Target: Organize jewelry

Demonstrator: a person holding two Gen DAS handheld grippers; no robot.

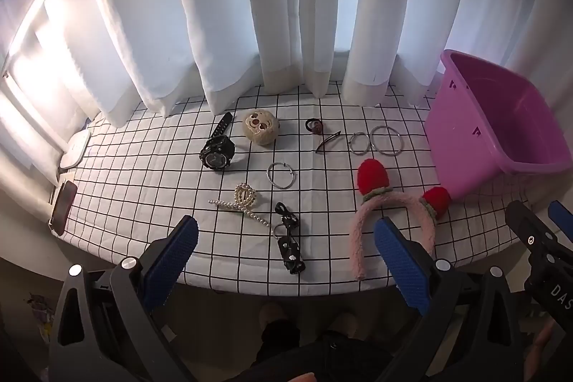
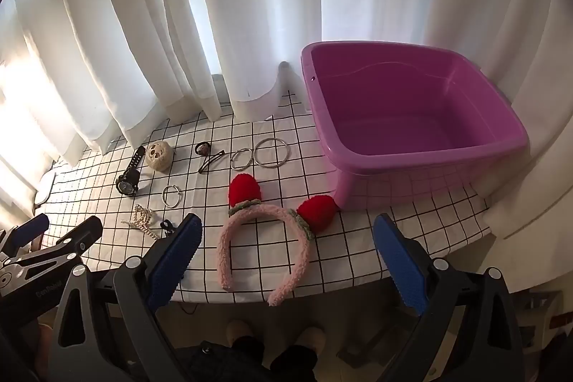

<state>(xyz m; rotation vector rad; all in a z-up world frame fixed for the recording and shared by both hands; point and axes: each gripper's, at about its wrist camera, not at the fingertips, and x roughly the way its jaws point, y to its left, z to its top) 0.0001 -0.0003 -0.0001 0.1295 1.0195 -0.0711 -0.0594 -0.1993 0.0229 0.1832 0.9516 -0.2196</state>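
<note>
Left tool open above near counter edge; watch, pearl clip, rings, pink headband spread on checked cloth; purple tub at right.

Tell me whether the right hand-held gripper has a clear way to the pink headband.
Probably yes: the right hand-held gripper is open above the pink headband, with nothing between them.
</note>
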